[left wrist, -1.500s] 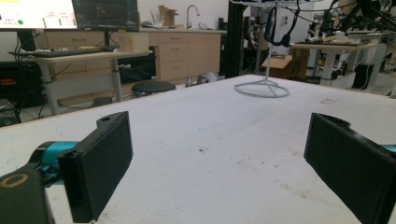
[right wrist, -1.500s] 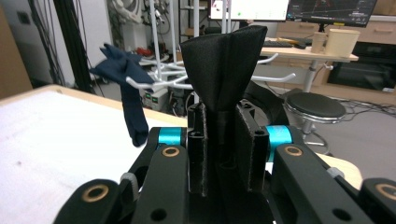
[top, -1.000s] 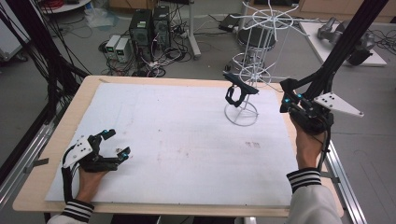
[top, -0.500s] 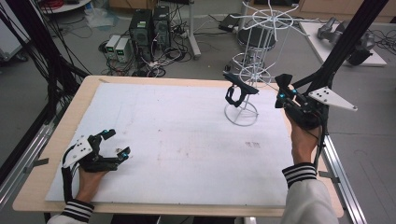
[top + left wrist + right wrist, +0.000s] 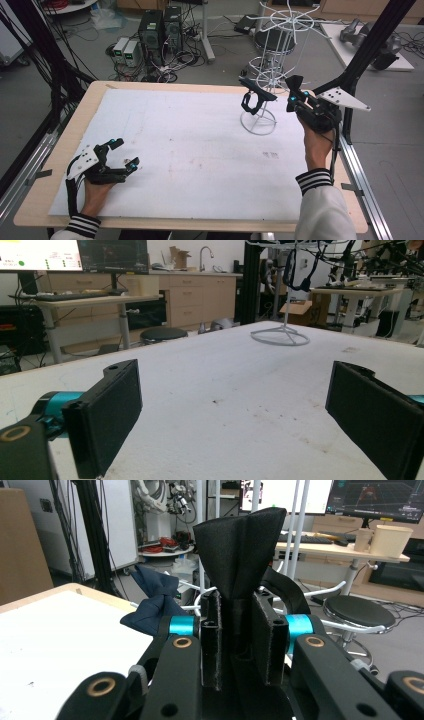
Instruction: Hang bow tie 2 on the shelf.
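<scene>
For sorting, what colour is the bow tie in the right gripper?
Black bow tie, clearest in the right gripper view.

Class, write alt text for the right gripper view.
The right claw is shut on a black bow tie that stands upright between its pads. A dark blue bow tie hangs behind it, beside a white table.

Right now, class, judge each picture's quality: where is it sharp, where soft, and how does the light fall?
High view: even overhead light, soft shadows, white wire rack slightly soft. Left gripper view: near black pads blurred, table sharper, monitor glares. Right gripper view: black bow tie between the jaws is crisp, background monitors washed out.
</scene>
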A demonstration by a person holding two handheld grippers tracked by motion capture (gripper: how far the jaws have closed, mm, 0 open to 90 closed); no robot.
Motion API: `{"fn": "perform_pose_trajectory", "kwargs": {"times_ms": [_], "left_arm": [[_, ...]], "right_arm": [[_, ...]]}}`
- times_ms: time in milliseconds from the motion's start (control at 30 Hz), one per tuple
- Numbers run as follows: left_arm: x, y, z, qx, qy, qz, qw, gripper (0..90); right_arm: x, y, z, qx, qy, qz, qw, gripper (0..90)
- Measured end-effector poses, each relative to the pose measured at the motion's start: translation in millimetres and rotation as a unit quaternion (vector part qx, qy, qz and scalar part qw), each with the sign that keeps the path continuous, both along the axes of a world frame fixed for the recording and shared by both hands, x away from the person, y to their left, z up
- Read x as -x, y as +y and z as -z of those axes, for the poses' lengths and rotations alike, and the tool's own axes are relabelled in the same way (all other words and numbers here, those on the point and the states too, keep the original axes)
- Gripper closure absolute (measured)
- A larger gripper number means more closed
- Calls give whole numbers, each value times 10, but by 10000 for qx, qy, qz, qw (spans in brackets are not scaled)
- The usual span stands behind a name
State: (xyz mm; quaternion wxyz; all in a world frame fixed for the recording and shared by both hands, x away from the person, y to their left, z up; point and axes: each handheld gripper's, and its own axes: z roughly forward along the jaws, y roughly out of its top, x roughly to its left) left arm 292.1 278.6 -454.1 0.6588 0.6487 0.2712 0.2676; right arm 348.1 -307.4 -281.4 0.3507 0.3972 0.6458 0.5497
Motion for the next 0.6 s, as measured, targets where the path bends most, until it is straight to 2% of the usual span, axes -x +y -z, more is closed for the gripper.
{"fn": "perform_pose_trajectory", "kwargs": {"times_ms": [467, 600], "left_arm": [[1, 2, -1, -2, 4, 0, 10000, 84], [0, 2, 0, -3, 0, 2, 10000, 83]], "right_arm": [[-23, 47, 14, 162, -7, -18, 9999, 738], [-15, 77, 10, 329, -86, -43, 9994, 701]]}}
